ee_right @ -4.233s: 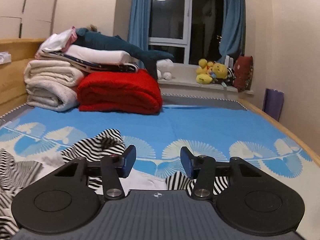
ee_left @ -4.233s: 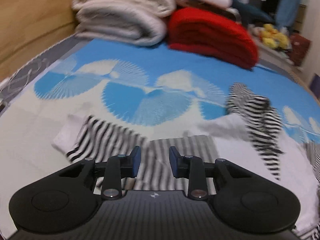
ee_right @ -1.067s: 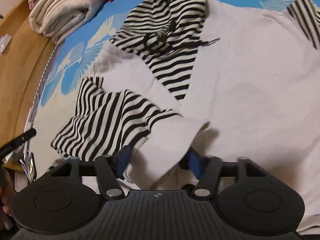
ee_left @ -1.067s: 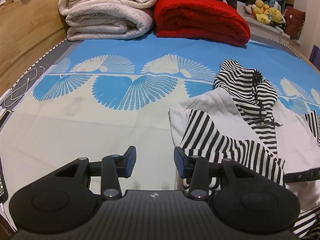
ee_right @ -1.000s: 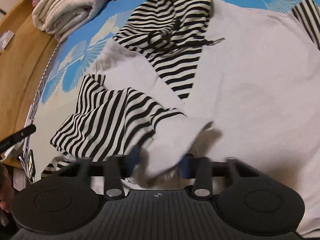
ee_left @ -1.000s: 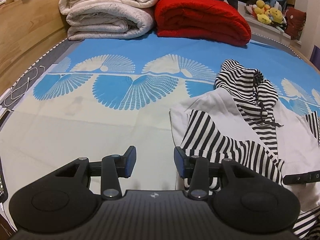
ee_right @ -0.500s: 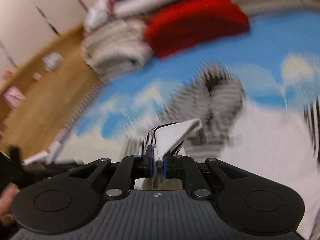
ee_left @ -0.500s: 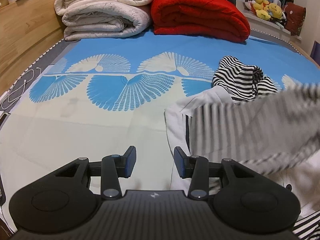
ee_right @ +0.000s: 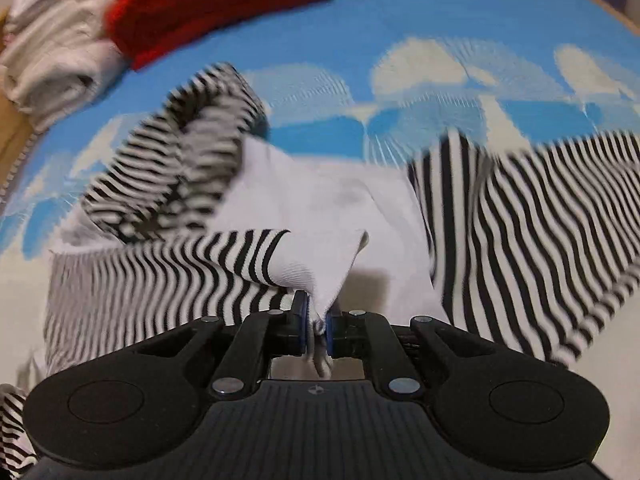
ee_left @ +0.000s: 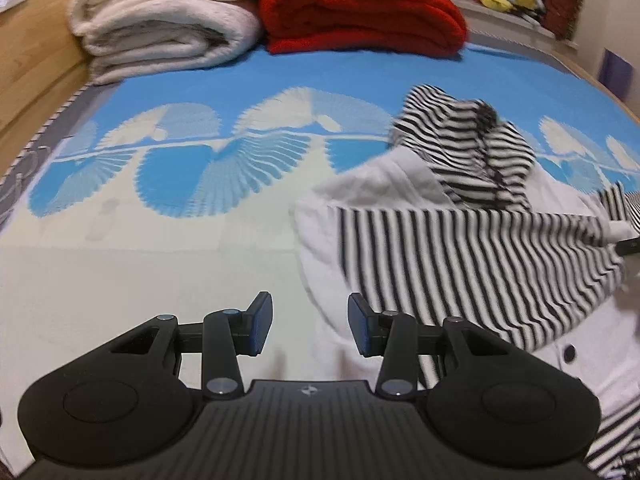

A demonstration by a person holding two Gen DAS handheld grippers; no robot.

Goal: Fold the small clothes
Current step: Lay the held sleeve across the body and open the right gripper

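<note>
Sleeve fold under way, hoodie mostly unfolded.
Right gripper [ee_right: 316,326] clamps white cuff of black-and-white striped hoodie [ee_left: 472,256] on bed [ee_left: 140,248]; left gripper [ee_left: 310,326] gapes, empty.

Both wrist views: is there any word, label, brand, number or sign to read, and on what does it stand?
No readable text in either view.
Left gripper: a small round emblem on its black body, no letters.
Right gripper: the same emblem, no letters.
Striped hoodie: no print or tag shows.
Blue bedspread: pattern only.
</note>
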